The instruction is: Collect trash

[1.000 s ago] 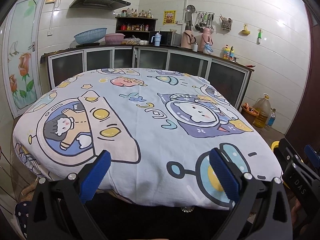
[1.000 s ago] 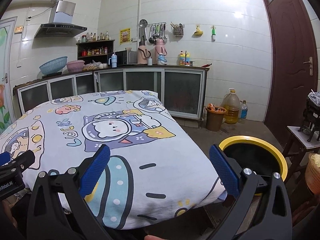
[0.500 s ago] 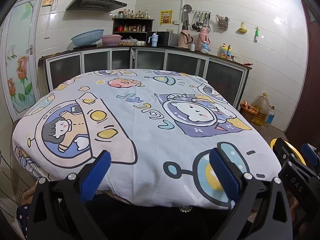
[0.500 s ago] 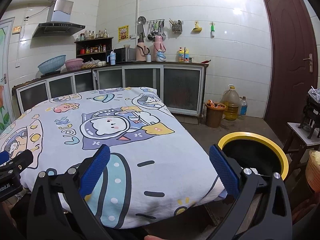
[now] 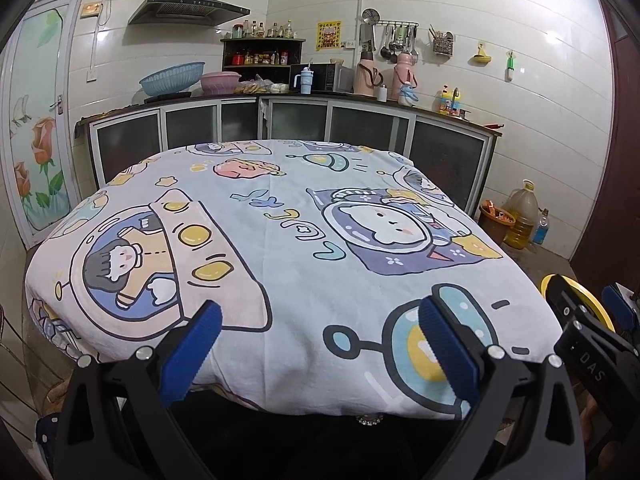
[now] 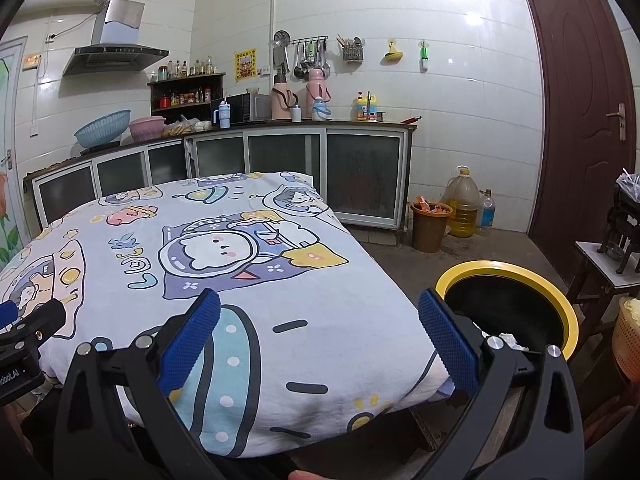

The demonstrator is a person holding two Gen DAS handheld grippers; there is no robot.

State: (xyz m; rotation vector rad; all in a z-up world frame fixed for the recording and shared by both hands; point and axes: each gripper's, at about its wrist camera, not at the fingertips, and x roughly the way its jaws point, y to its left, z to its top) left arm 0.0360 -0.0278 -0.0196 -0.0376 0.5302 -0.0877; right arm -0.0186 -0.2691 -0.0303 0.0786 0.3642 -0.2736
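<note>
Two grippers up front, one per view. The left gripper [image 5: 320, 340] has its jaws spread wide, nothing between the ribbed blue pads [image 5: 192, 354]. Same for the right gripper [image 6: 320, 338]: jaws wide apart and empty, over the near edge of the bench [image 6: 248, 280], which is draped in a soft cartoon-print cloth with astronaut figures.

One trash bin [image 6: 560, 300], round, black inside with a glossy yellow rim, sits on the floor at 3 o'clock of the bench; pale scraps [image 6: 508, 340] lie inside, just behind the right gripper's right finger. Only the right view shows that opening; the left view catches just a sliver of yellow rim [image 5: 546, 282] behind the other gripper's tip.

Further back, a brown bucket [image 6: 431, 226], one big oil jug [image 6: 463, 210] and one small bottle [image 6: 487, 210] stand together by the cabinets at 1 o'clock. Two pink flasks [image 6: 282, 100] are on the far counter. The right view alone shows a dark wooden door [image 6: 584, 112]; the left view alone shows a rose-painted door [image 5: 40, 128].
</note>
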